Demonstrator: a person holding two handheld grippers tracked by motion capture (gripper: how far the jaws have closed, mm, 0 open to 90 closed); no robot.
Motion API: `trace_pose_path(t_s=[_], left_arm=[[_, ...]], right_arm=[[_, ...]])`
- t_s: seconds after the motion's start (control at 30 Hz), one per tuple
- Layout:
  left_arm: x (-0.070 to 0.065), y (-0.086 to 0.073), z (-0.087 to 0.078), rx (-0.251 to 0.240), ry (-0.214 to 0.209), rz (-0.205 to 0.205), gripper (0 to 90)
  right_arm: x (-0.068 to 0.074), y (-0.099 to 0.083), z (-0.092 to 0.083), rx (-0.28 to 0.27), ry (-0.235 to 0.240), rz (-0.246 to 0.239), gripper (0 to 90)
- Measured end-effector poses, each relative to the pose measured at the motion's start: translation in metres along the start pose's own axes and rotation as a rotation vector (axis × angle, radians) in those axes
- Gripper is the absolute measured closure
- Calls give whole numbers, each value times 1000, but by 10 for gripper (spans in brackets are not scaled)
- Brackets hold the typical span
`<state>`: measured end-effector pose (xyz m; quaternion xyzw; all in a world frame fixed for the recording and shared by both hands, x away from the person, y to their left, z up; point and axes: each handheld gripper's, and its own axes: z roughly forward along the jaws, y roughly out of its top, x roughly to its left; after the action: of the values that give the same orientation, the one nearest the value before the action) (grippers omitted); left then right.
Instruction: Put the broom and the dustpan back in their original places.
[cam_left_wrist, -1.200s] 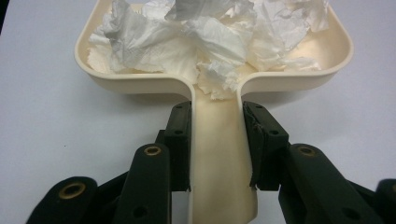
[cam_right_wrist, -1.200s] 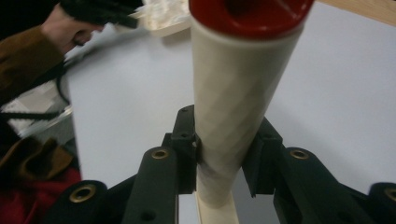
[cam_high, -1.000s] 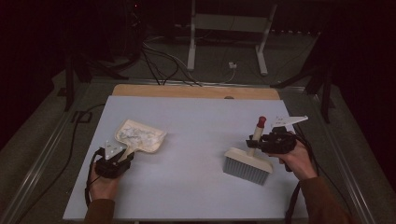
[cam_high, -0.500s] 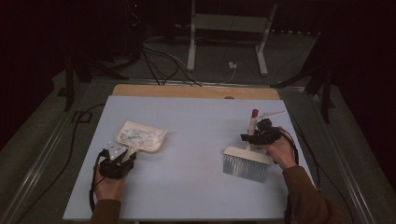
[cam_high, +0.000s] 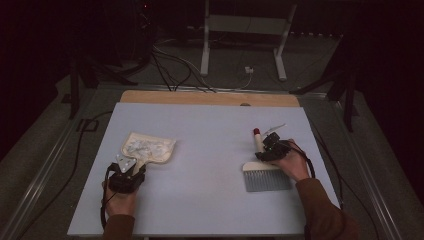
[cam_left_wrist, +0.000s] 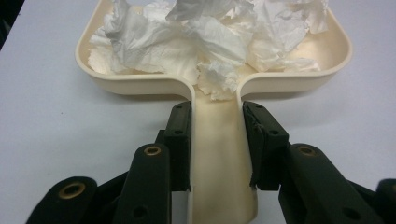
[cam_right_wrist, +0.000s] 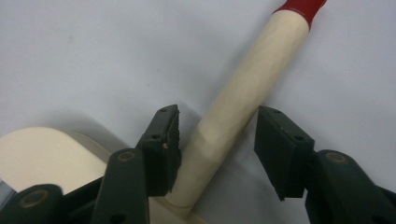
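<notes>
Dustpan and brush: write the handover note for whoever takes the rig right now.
Left tool: shut on the dustpan handle; pan flat on the table, full of crumpled paper.
Right tool: jaws just opened; they straddle the brush handle without pressing. Brush lies on the table at the right.
Done: paper is in the pan, brush set down.
Left: probably emptying the pan.

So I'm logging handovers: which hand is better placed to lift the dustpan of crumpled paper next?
Left. The left gripper is shut on the dustpan handle. The right gripper stands open around the brush handle, far across the table.
</notes>
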<state>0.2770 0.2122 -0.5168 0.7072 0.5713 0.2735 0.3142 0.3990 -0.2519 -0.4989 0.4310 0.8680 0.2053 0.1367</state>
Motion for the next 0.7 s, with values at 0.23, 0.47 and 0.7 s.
trace_pose_path(t_s=[0.23,0.47,0.7], left_arm=[[-2,0,3,12,13,1,664],[-6,0,9,31,45,-24,664],[-15,0,14,26,55,-75,661]], right_arm=[[-3,-3,-3,9,-64,80,525],[-6,-9,-10,-46,-49,171,423],[-1,-20,-16,-135,-76,259,337]])
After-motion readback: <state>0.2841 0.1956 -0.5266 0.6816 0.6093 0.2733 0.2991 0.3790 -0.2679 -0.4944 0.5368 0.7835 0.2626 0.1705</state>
